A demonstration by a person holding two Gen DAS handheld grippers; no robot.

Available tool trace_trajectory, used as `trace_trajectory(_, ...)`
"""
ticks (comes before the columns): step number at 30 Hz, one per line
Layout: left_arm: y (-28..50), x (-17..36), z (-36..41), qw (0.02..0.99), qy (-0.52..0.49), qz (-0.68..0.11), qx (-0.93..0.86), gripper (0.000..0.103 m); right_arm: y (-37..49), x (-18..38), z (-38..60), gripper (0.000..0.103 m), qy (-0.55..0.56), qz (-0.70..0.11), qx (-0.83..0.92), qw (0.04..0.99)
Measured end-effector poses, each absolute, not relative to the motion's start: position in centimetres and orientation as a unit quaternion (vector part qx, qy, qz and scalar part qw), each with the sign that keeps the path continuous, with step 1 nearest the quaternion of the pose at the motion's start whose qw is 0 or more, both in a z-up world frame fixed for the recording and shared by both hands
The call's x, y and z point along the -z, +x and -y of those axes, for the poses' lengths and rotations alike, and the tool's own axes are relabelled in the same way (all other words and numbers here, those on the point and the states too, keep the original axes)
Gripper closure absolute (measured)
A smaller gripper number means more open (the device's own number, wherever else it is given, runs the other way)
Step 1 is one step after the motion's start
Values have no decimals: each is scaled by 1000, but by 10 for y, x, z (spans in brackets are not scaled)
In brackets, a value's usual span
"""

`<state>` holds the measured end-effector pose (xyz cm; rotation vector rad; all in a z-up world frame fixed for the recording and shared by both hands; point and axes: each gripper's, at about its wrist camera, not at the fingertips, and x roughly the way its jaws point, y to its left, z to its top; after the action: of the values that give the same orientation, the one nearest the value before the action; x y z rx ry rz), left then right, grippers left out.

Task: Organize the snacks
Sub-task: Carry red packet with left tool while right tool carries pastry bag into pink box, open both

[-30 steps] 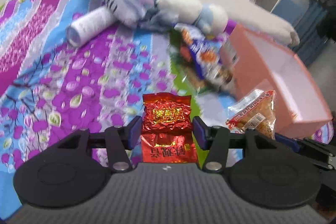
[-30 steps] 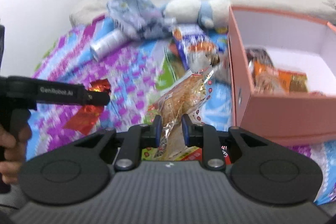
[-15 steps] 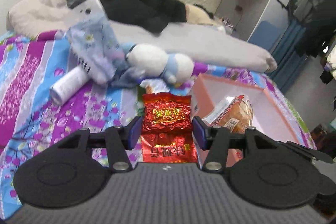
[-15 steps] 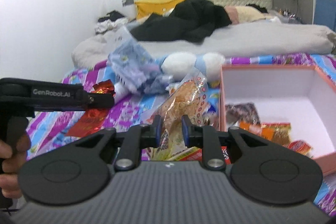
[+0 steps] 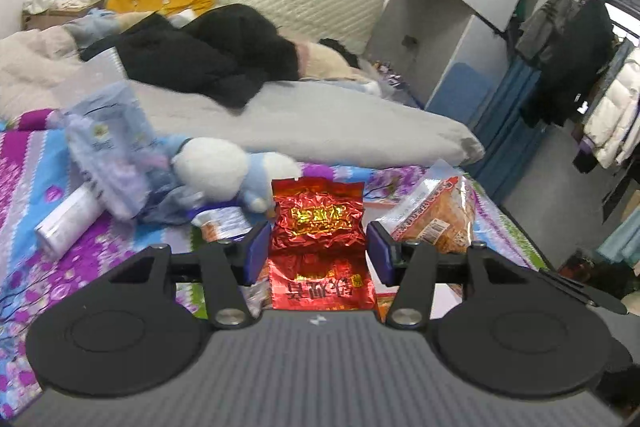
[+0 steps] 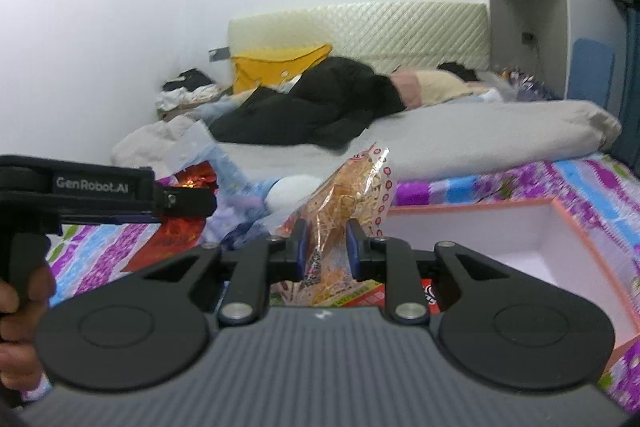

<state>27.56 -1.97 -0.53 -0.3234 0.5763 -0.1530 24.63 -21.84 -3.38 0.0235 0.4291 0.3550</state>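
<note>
My left gripper [image 5: 318, 247] is shut on a red foil snack packet [image 5: 318, 223] with gold print, held up above the bed. In the right wrist view that same packet [image 6: 198, 177] peeks out behind the left gripper's black body. A clear bag of orange-brown crispy snacks [image 6: 346, 195] stands between the pads of my right gripper [image 6: 326, 247], which is shut on it; the bag [image 5: 438, 217] also shows in the left wrist view to the right of the red packet. The pink box [image 6: 576, 215] with its white inside lies low at the right.
A flowered purple-and-blue bedspread [image 5: 36, 267] carries a white tube [image 5: 68, 221], a pale floral bag [image 5: 110, 151], a white-and-blue plush toy [image 5: 224, 167] and a blue snack packet [image 5: 224, 221]. Grey bedding and black clothes lie behind. A person's hand [image 6: 22, 311] grips the left handle.
Both grippers have risen and tipped up with their snacks still held. The bedspread and pink box have dropped low in both views, and the headboard and wall now fill the top.
</note>
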Motion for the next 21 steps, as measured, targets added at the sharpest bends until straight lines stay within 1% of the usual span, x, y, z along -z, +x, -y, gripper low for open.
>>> trace_trajectory(4,293,3,45,942,-152,-283,97,45,256,33,237,80,10,-205,-157,966)
trace_trajectory(8,312,13,70,936,-151,-295,116,45,266,41,258,80,10,-208,-131,969)
trace_trajectory(14,355,51,109,917,-165,-336,138,45,287,68,296,80,18,-234,-93,968)
trace_trajectory(18,384,79,138,907,-150,-365,148,45,304,96,316,80,30,-257,-71,963)
trace_trajectory(21,401,99,157,899,-133,-387,158,45,319,123,324,80,42,-289,-57,955)
